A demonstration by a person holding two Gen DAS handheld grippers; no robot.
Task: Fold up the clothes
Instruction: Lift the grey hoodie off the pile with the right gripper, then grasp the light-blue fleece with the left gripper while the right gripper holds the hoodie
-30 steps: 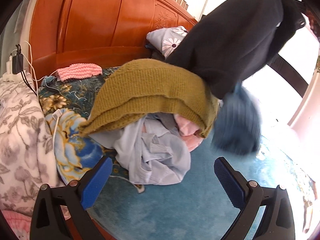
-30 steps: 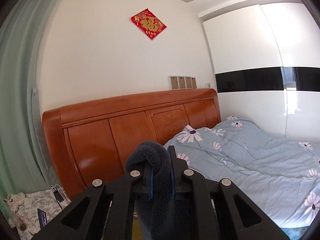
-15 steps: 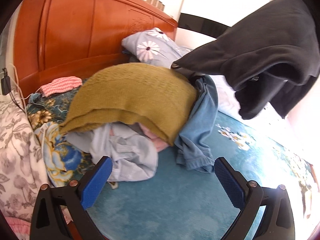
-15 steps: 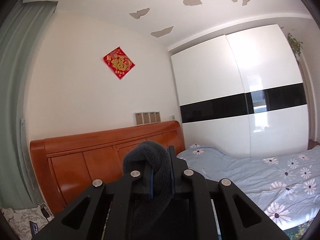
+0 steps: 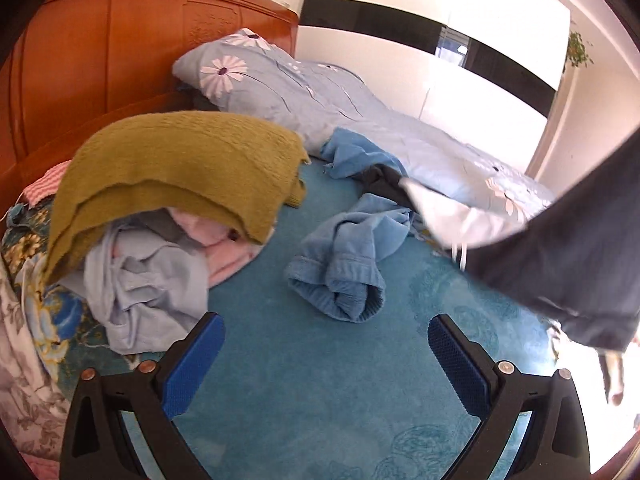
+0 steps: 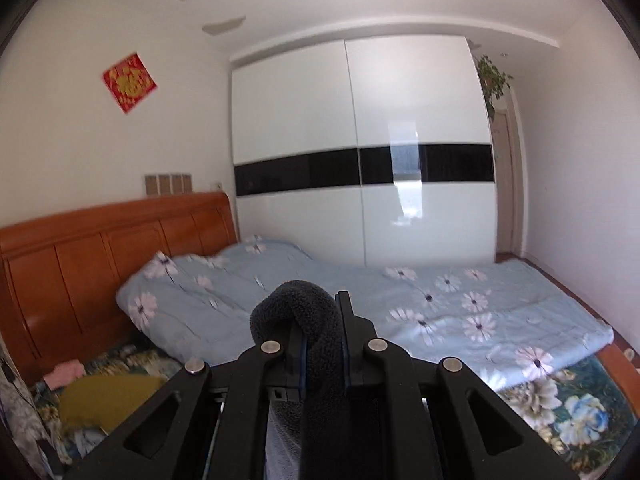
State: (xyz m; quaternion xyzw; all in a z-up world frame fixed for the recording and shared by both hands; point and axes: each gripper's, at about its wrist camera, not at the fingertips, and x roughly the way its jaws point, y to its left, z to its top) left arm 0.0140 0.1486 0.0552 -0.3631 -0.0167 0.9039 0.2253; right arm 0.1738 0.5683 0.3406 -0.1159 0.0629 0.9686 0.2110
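Carrying the dark fleece-lined garment [image 6: 308, 320] off the pile: right tool [image 6: 323, 344] is clamping its fold, cloth hanging at the right [image 5: 568, 240]. Left tool [image 5: 324, 356] is gaping empty over the teal bedspread [image 5: 320, 400]. Next: spreading it flat there, between the crumpled blue jeans [image 5: 344, 256] and the near edge.

My right gripper [image 6: 323, 344] has swung from facing the headboard [image 6: 100, 256] toward the wardrobe [image 6: 360, 152], carrying the dark fleece garment [image 5: 568, 248] from above the olive sweater [image 5: 180, 168] off to the right edge of my left view. This uncovers a crumpled blue garment [image 5: 344, 256] on the teal bedspread [image 5: 320, 380]. My left gripper [image 5: 326, 360] has shifted rightward along the bed.
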